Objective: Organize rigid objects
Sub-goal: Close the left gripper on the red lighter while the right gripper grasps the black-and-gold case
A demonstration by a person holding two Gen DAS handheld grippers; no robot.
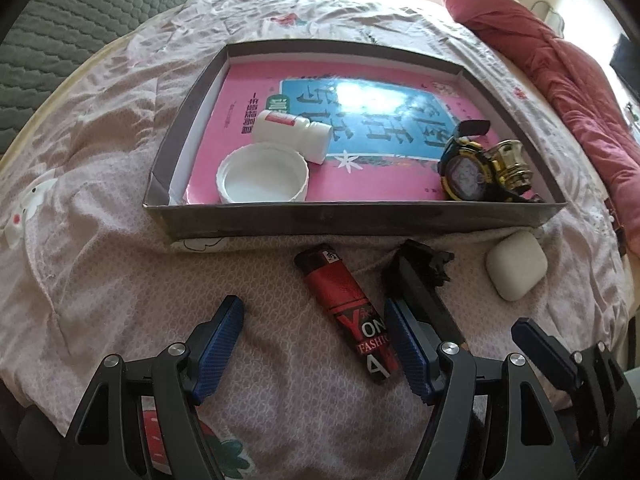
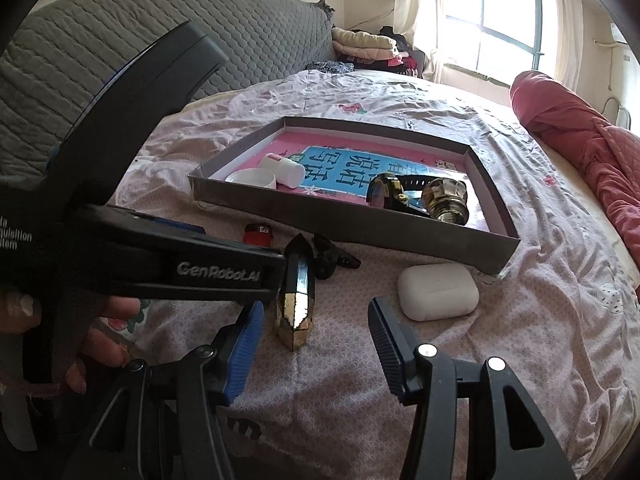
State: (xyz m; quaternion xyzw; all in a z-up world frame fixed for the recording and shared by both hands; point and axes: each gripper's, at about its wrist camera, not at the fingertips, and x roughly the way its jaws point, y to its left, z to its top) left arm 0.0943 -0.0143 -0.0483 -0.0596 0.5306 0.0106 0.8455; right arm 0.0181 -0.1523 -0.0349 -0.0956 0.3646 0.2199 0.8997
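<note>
Pink-sheeted bed [image 1: 100, 208] bearing grey tray [image 1: 360, 220]; left gripper [image 1: 316, 336] wide around lighter [image 1: 348, 312]; right gripper [image 2: 316, 336] wide, empty, white case [image 2: 438, 291] at 1 o'clock.

Tray [image 1: 360, 222] on bedsheet [image 1: 100, 240], book [image 1: 248, 92] flat inside. In tray, left: bottle [image 1: 294, 132] on side, lid [image 1: 262, 176] before it. Right: watch [image 1: 464, 168], glass stopper [image 1: 512, 164] beside it. Before tray, left to right: lighter [image 1: 344, 312], faceted crystal [image 2: 294, 300] with hair clip [image 2: 332, 258] behind, earbud case [image 1: 516, 270].
</note>
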